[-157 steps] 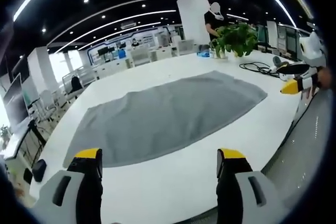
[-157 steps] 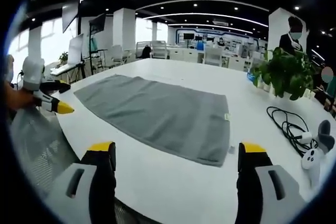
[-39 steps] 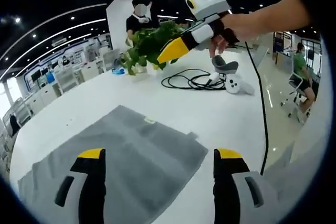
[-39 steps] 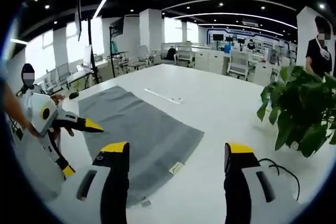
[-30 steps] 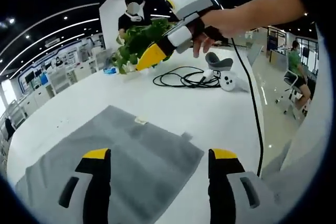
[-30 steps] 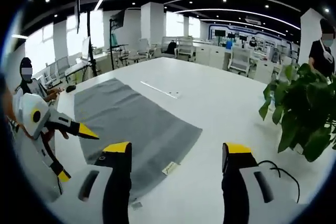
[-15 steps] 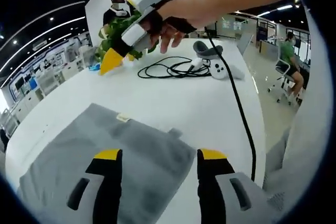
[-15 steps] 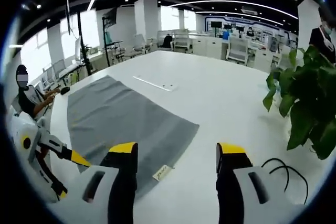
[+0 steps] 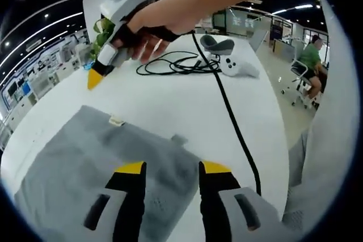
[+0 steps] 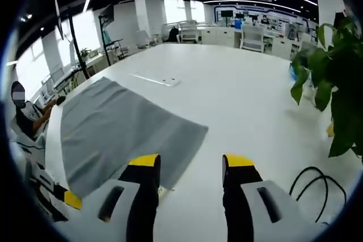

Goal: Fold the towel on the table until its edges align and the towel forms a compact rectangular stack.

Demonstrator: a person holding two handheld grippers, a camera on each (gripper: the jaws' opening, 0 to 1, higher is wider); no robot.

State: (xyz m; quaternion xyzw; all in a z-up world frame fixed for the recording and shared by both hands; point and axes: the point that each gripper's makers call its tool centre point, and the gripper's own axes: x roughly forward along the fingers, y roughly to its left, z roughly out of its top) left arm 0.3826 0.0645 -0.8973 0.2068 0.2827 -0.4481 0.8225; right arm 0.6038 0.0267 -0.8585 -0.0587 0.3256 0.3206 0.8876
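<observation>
Towel [image 9: 85,168] carries a small tag [image 9: 116,121], writing unreadable; left hand-held gripper [image 9: 168,168] and right hand-held gripper [image 10: 190,161] both stand spread.

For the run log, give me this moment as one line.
stage: approach, no fold yet | towel: flat on table | left gripper: open over a corner | right gripper: open by another corner | cable: off towel

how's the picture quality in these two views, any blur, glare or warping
Left gripper view: the towel looks soft and blurred, the table edge bows from fisheye. Right gripper view: sharper, ceiling light strips curve, white tabletop glares bright, plant is dark at the edge.
</observation>
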